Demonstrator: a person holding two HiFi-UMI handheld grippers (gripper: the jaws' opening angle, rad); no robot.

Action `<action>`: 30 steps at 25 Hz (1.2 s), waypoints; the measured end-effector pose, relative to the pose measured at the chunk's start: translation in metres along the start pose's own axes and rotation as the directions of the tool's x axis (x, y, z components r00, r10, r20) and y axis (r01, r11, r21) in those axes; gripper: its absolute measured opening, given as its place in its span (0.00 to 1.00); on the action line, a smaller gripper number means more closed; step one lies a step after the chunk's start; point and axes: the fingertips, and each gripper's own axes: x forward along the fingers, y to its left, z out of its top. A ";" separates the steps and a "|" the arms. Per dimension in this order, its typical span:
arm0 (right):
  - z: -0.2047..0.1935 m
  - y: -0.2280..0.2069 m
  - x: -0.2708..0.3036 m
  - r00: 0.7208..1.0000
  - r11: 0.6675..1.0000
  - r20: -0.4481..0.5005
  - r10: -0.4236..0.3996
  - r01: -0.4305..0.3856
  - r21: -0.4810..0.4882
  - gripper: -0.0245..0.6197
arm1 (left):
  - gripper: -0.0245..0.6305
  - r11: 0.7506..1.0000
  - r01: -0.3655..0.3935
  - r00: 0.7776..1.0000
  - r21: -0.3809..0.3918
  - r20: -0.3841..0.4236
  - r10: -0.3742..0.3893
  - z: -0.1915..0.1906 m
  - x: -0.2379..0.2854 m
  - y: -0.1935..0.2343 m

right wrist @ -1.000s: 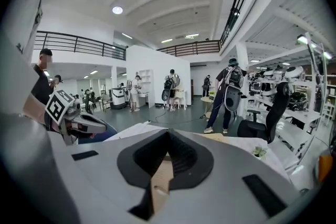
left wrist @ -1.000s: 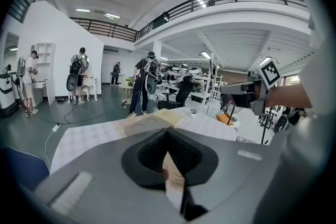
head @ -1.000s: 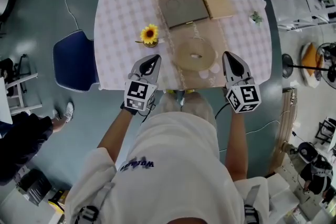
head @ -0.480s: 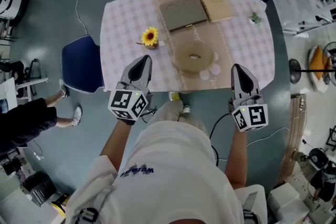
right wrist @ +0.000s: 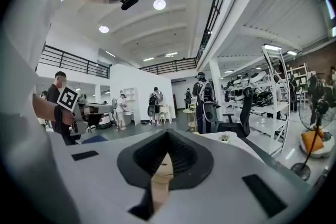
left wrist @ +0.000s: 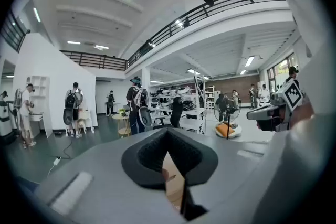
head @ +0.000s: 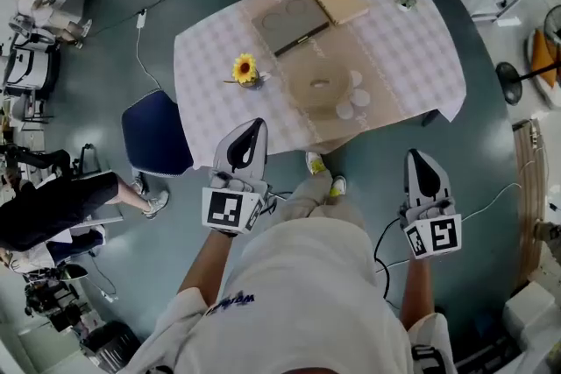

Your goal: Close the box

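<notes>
Left claw [head: 256, 124], right claw [head: 419, 156], both pressed together, empty; box [head: 289, 20] on table [head: 210, 70], head view only

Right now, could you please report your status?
Left tongs shut, empty; right tongs likewise. Both short of table. Box lies open, far side. Round mat between.

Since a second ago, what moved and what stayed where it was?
Both grippers drew back from the table toward the person. The right gripper is now over the floor, and the left gripper is just at the table's near edge. Both have their jaws shut and hold nothing. Nothing was picked up or let go. The box, still open, the sunflower and the round mat kept their places.
</notes>
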 end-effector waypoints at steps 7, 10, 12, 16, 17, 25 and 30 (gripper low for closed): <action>0.036 0.000 -0.035 0.994 0.998 0.108 -0.009 0.016 -0.058 0.04 | 0.04 1.000 0.013 0.998 0.021 0.055 -0.014 0.015 -0.030 -0.023; 0.053 -0.005 -0.044 0.989 0.996 0.150 -0.015 0.027 -0.084 0.04 | 0.04 1.000 -0.005 0.996 0.018 0.094 0.003 0.019 -0.041 -0.025; 0.062 -0.002 -0.050 0.982 0.998 0.189 0.000 0.013 -0.069 0.04 | 0.04 0.998 -0.044 0.990 0.045 0.139 0.038 0.024 -0.048 -0.025; 0.069 0.008 -0.063 0.971 1.000 0.238 0.013 -0.014 0.003 0.04 | 0.04 0.991 -0.093 0.979 0.099 0.188 0.073 0.034 -0.061 -0.027; 0.070 0.008 -0.065 0.970 1.000 0.241 0.007 -0.008 0.005 0.04 | 0.04 0.992 -0.094 0.978 0.084 0.192 0.076 0.035 -0.061 -0.026; 0.072 -0.009 -0.085 0.970 0.998 0.238 -0.055 0.062 -0.025 0.04 | 0.04 0.995 -0.080 0.979 0.065 0.194 0.066 0.043 -0.043 -0.035; 0.068 -0.017 -0.089 0.967 0.997 0.240 -0.083 0.081 0.021 0.04 | 0.04 0.995 -0.090 0.977 0.043 0.200 0.079 0.050 -0.039 -0.030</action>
